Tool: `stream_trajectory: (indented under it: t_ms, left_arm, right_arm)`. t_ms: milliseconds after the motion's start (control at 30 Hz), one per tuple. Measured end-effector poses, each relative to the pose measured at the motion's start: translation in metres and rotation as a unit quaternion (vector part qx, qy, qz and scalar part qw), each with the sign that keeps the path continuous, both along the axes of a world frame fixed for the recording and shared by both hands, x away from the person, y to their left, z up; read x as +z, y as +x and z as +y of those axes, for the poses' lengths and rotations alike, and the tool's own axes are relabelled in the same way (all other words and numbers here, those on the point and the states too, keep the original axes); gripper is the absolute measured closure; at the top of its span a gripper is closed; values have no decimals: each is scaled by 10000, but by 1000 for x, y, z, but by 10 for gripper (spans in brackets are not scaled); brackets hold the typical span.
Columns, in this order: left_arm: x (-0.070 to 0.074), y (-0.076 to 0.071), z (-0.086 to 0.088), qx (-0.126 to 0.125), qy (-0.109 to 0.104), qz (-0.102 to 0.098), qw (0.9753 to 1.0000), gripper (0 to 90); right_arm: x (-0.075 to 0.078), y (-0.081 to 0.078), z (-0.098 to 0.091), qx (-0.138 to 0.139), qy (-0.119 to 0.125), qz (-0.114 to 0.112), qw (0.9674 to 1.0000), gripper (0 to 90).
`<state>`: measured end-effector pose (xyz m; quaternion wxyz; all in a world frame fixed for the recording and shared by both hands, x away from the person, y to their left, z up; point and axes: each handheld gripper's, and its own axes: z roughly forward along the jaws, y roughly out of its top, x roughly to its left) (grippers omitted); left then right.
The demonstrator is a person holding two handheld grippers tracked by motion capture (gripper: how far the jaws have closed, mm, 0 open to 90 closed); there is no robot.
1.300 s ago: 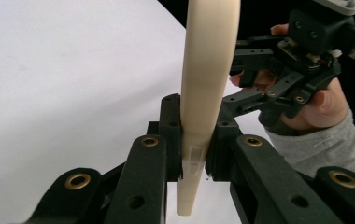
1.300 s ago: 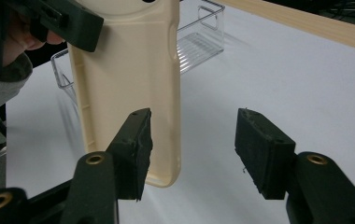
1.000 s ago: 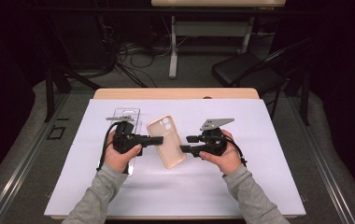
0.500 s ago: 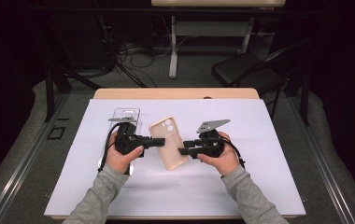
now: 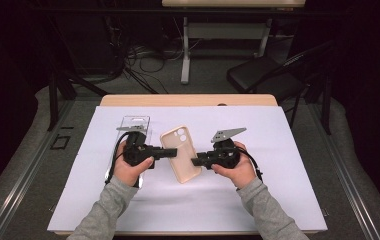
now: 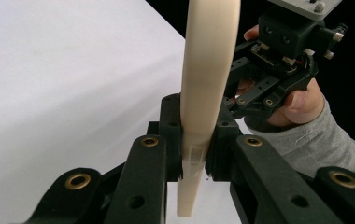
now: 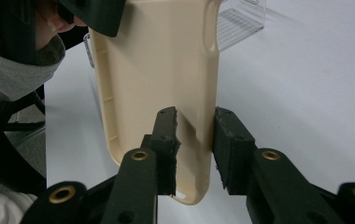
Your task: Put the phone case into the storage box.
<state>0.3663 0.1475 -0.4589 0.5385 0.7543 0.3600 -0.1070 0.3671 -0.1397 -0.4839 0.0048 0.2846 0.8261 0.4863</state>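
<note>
A beige phone case [image 5: 180, 152] hangs above the white table sheet between both grippers. My left gripper [image 5: 173, 151] is shut on its left long edge; in the left gripper view the pads [image 6: 173, 135] pinch the thin wall of the case [image 6: 208, 70]. My right gripper [image 5: 195, 161] reaches in from the right. Its jaws have just been closing, and the case's side wall [image 7: 206, 93] now stands between them. One pad is inside the case [image 7: 157, 70] and one outside, with a small gap still showing at the inner pad [image 7: 168, 140].
A clear phone case [image 5: 133, 125] lies on the white sheet [image 5: 278, 150] behind my left hand, also seen as the clear case [image 7: 241, 18] past the beige one. A dark chair [image 5: 263, 75] and cables sit on the floor beyond the table's far edge.
The right gripper's jaws have drawn closer together around the case's edge. Both hands and the case stay where they were.
</note>
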Motion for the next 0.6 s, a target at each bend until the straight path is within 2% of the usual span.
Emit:
stream_trajectory:
  t_ms: [600]
  left_arm:
    - [0,1,2,-82,-10,-20,10000,798]
  right_arm:
    - [-2,3,-3,57,65,70,9999,806]
